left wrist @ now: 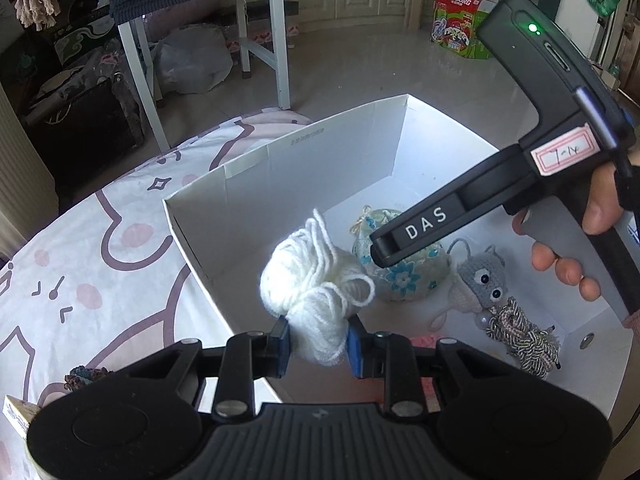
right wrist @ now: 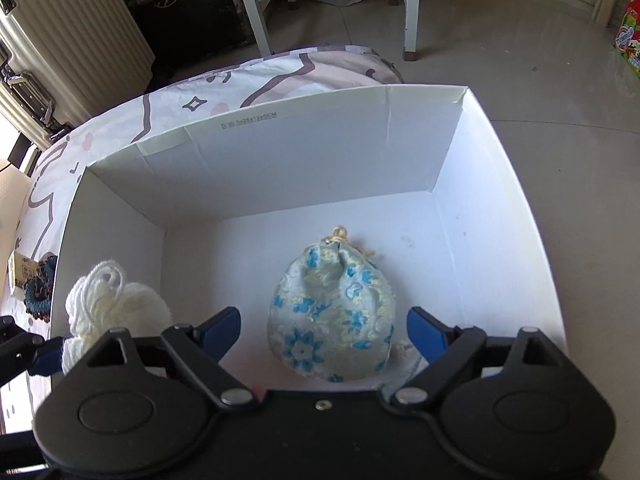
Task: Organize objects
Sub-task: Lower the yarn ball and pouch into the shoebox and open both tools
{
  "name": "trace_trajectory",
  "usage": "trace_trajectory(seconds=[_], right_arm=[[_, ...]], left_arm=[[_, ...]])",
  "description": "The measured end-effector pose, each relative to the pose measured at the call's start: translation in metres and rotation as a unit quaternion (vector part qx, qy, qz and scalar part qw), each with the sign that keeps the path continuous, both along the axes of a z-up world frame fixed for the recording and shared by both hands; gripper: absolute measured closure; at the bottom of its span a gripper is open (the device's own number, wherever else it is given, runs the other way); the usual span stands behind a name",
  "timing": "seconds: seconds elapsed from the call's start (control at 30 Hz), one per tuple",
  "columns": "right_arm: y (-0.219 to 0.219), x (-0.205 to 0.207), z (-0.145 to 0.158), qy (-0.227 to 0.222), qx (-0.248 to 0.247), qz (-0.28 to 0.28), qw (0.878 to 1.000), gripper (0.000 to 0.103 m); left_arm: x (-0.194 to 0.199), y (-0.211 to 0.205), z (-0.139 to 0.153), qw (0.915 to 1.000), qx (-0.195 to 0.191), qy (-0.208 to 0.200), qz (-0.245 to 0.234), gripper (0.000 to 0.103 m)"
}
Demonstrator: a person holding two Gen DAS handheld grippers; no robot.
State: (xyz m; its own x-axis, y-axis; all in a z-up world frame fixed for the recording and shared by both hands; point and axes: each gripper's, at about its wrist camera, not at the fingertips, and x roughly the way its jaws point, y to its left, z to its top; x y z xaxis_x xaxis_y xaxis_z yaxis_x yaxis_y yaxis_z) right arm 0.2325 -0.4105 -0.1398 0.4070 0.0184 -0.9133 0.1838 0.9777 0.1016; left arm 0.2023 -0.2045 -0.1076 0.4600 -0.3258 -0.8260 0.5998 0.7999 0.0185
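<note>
My left gripper point(left wrist: 318, 346) is shut on a bundle of white yarn point(left wrist: 316, 276), which hangs over the near left corner of the open white box point(left wrist: 280, 152). On the box floor lie a blue-flowered drawstring pouch point(right wrist: 332, 312), a grey crocheted toy point(left wrist: 484, 276) and a striped cord bundle point(left wrist: 520, 336). My right gripper point(right wrist: 324, 328) is open inside the box, its blue pads point(right wrist: 222, 330) standing apart on either side of the pouch without touching it. A hand point(left wrist: 568, 256) holds that gripper's handle. The yarn point(right wrist: 112, 304) shows at the left in the right wrist view.
The box sits on a bedspread point(left wrist: 100, 240) with pink and brown patterns. A dark crocheted piece point(right wrist: 38, 288) and a small carton point(left wrist: 16, 412) lie on it left of the box. Beyond are tiled floor, white table legs point(left wrist: 280, 52), a plastic bag and a Tuborg carton point(left wrist: 460, 24).
</note>
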Motion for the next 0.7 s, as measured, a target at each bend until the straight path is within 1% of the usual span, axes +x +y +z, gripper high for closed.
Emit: trace_trajectory(seconds=[0.17, 0.3, 0.7], right_arm=[[-0.003, -0.005, 0.002, 0.001, -0.006, 0.004, 1.000, 0.012], [-0.007, -0.008, 0.004, 0.000, -0.003, 0.005, 1.000, 0.012], [-0.008, -0.013, 0.007, -0.001, -0.006, 0.017, 1.000, 0.012]], left_arm=[[0.002, -0.003, 0.000, 1.0000, -0.003, 0.004, 0.000, 0.073], [0.003, -0.003, 0.001, 1.0000, -0.005, -0.001, 0.006, 0.059], [0.005, -0.002, 0.007, 0.9999, -0.009, 0.009, 0.002, 0.059]])
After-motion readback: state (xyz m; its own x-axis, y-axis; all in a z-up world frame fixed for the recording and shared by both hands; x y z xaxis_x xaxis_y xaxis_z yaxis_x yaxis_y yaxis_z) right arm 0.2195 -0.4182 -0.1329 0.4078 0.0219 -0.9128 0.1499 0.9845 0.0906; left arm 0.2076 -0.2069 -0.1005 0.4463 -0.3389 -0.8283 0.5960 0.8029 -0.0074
